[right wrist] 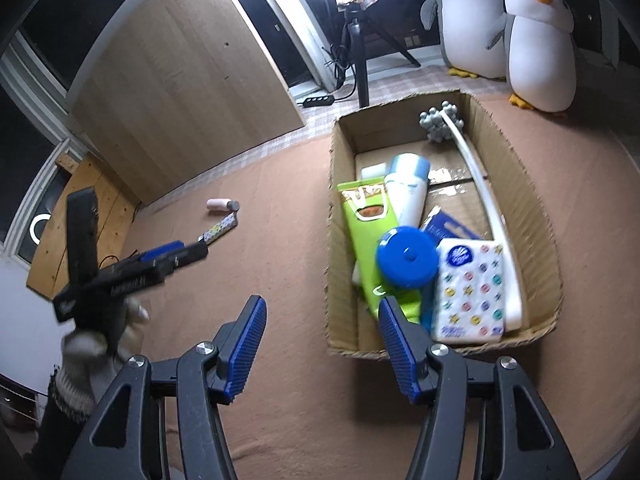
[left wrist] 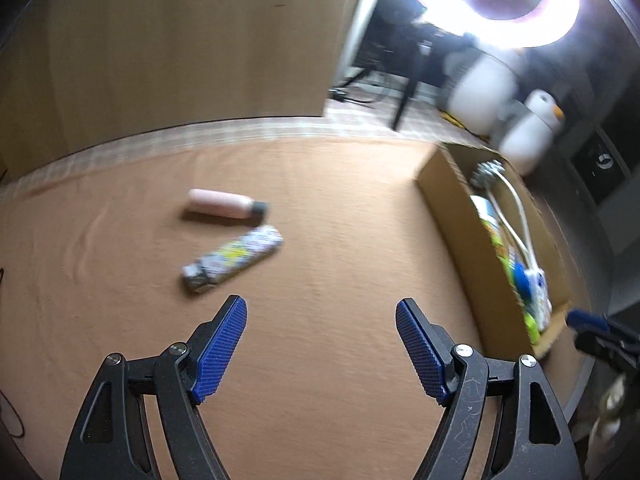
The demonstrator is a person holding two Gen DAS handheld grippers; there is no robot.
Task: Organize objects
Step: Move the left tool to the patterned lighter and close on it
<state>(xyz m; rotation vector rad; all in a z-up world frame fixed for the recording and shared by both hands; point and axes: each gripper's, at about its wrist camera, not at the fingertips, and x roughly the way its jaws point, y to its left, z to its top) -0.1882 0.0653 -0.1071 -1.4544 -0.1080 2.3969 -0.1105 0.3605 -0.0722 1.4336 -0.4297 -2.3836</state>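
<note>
Far left on the brown cloth (left wrist: 320, 240): pink bottle (left wrist: 224, 202), grey cap, lying flat; patterned tube (left wrist: 234, 258) just nearer, w/ blurred print. Left gripper (left wrist: 320, 344) & right gripper (right wrist: 320, 334) both released, empty. Right: cardboard box (right wrist: 520, 168), contents overlapping, partly hidden.

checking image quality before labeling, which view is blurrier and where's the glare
Left wrist view: more smeared, worst on the cardboard box and plush penguins; ring light blows out the top right. Right wrist view: sharper, with blur mostly on the blue cap; the glare sits along the top edge. Both bend lines near the edges.
</note>
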